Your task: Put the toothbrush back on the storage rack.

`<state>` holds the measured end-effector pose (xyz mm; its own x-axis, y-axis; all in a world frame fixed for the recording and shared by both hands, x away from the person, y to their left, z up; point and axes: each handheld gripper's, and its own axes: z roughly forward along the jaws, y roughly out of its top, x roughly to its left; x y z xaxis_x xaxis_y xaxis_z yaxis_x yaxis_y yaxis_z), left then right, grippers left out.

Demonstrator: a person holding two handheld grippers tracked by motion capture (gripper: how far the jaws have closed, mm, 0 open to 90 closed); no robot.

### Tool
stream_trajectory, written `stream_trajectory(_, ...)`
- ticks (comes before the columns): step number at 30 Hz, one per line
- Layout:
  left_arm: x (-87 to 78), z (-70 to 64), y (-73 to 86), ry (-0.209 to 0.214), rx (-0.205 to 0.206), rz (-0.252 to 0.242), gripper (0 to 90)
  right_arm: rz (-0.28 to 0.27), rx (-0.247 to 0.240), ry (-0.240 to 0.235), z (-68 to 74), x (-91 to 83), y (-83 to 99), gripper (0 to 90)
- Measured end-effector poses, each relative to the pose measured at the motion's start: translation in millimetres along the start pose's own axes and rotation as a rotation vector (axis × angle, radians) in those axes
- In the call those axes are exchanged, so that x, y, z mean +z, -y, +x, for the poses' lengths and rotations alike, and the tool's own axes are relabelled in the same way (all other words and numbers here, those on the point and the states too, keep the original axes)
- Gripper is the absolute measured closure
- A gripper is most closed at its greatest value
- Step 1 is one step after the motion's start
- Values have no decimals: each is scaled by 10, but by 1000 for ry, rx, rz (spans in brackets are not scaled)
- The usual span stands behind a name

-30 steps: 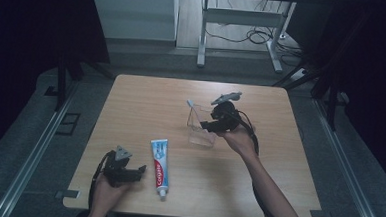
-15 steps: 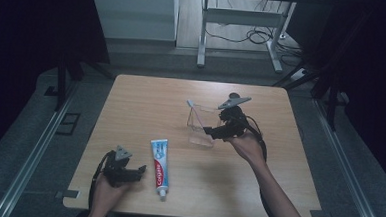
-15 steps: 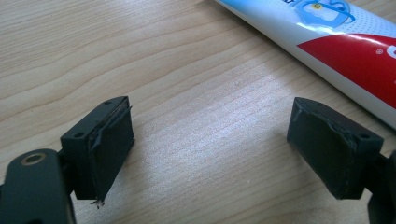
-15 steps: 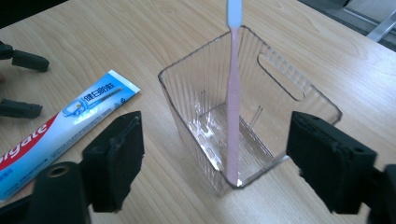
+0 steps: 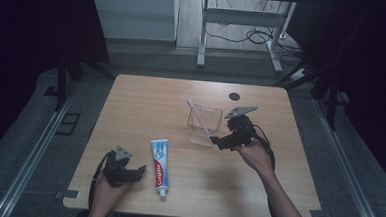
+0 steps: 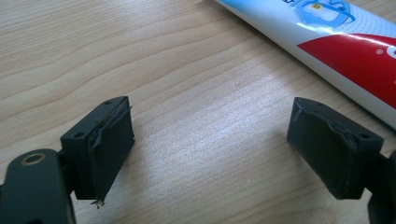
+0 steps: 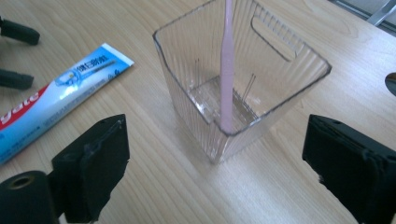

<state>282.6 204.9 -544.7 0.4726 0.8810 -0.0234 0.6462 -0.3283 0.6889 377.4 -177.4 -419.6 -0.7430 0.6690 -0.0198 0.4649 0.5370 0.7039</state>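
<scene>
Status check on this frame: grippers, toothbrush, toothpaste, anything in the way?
Left gripper open beside toothpaste. Right gripper open, empty, near clear box. Toothbrush standing inside box. Nothing in the way.

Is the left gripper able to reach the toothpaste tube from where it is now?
Probably yes. The left gripper rests open on the table right beside the toothpaste tube, and in the left gripper view bare wood lies between its jaws and the tube. Nothing stands in between.
</scene>
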Motion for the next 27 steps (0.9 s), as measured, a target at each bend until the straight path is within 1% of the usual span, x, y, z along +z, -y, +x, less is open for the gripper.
stream_trajectory(4,0,0,0,0,-1,0,146,-3,-6,4,8,-24,54,39)
stream_trajectory(10,3,-2,0,0,-4,-4,145,-2,-6,16,19,-83,209,29)
stream_trajectory(11,3,-2,0,0,-4,-4,145,-2,-6,16,19,-83,209,29)
stream_trajectory(14,3,-6,1,0,-8,-4,145,-1,-1,17,14,-100,288,29)
stream_trajectory(15,3,-5,1,0,-7,-4,145,0,2,20,12,-111,340,29)
stream_trajectory(18,0,-2,1,0,-3,-1,145,1,5,25,11,-120,386,29)
stream_trajectory(20,0,0,0,0,0,-1,145,0,8,30,5,-139,469,29)
stream_trajectory(22,0,0,0,0,0,-1,145,-1,14,31,6,-146,494,29)
stream_trajectory(26,0,-4,1,-1,-5,-1,145,-5,21,41,-15,-192,614,29)
stream_trajectory(27,1,-4,1,-1,-6,-1,145,-5,21,41,-15,-192,614,29)
